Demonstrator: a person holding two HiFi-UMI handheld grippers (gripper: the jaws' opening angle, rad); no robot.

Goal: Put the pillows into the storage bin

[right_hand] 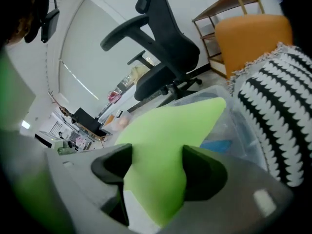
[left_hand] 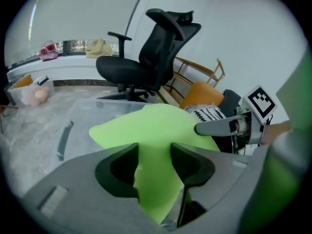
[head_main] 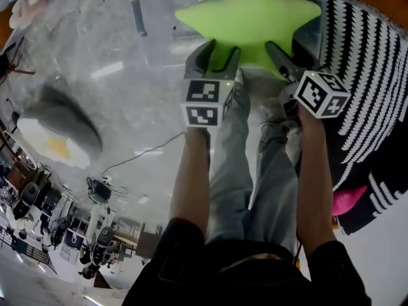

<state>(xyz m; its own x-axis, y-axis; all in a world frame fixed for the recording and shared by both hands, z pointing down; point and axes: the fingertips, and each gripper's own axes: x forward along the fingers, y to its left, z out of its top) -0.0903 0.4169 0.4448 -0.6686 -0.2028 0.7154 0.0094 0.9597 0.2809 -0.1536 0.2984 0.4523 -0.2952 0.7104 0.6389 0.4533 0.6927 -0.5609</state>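
Green star pillow [head_main: 252, 18]: sits at top centre of the head view, held up by two of its lower arms, one gripper on each. Hangs over the clear storage bin [head_main: 127, 75], which spreads across the upper left and centre of that view; cannot tell whether it touches the plastic.

Left gripper [head_main: 217, 56]: clamps the arm at the pillow's lower left. In the left gripper view [left_hand: 155, 165], jaws part-way closed with green fabric [left_hand: 151, 130] filling the gap and pressed by both pads.

Right gripper [head_main: 290, 59]: clamps the arm at the pillow's lower right. In the right gripper view [right_hand: 156, 167], jaws set somewhat wide, with a thick fold of the pillow [right_hand: 170, 130] wedged between the pads. Also shows at centre right of the left gripper view [left_hand: 229, 126], marker cube above it.

Black-and-white striped pillow [head_main: 370, 94]: fills the right edge of the head view, just beside the bin; at right of the right gripper view too [right_hand: 278, 96].

Fried-egg pillow [head_main: 54, 139]: lies at left of the head view, well apart from the grippers.

Black office chair [left_hand: 151, 48]: stands behind the bin, upper centre of the left gripper view. Orange cushion [left_hand: 202, 95] just right of it.
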